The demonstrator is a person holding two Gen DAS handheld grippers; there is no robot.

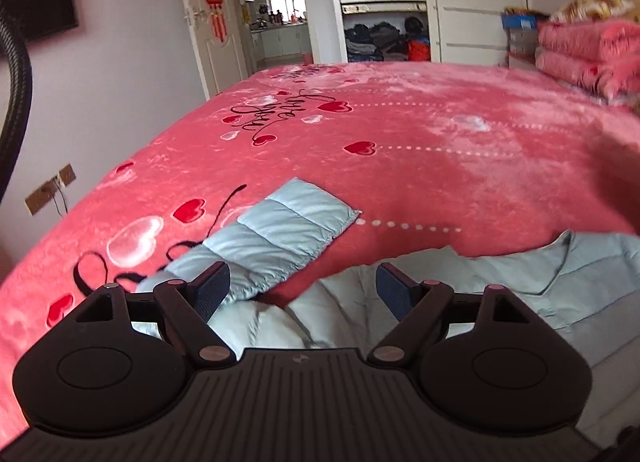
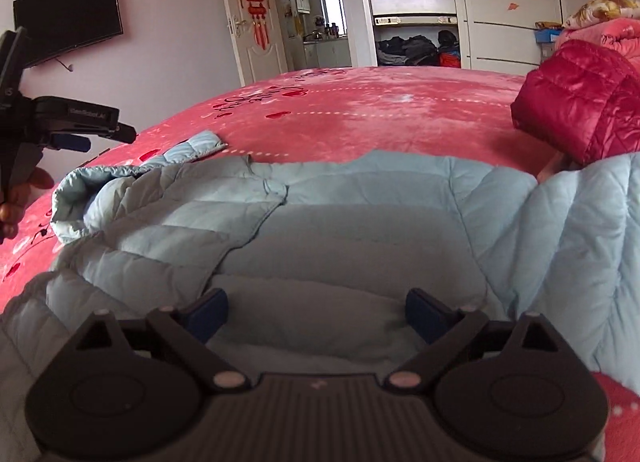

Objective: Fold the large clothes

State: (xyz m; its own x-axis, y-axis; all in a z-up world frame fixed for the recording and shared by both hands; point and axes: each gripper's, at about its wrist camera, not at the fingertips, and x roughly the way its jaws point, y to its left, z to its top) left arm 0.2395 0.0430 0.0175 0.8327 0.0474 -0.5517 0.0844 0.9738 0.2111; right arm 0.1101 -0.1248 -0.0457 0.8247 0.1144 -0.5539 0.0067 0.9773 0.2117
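The light-blue jacket [image 2: 340, 222] lies spread flat on the bed [image 1: 420, 134], one sleeve [image 1: 280, 222] extended outward for folding. The left gripper [image 1: 303, 290] and right gripper [image 2: 316, 312] hover above it, jaws apart, holding nothing.

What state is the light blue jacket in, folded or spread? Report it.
Mostly spread: the light blue jacket lies flat across the bed, one sleeve stretched outward. No finished fold shows.
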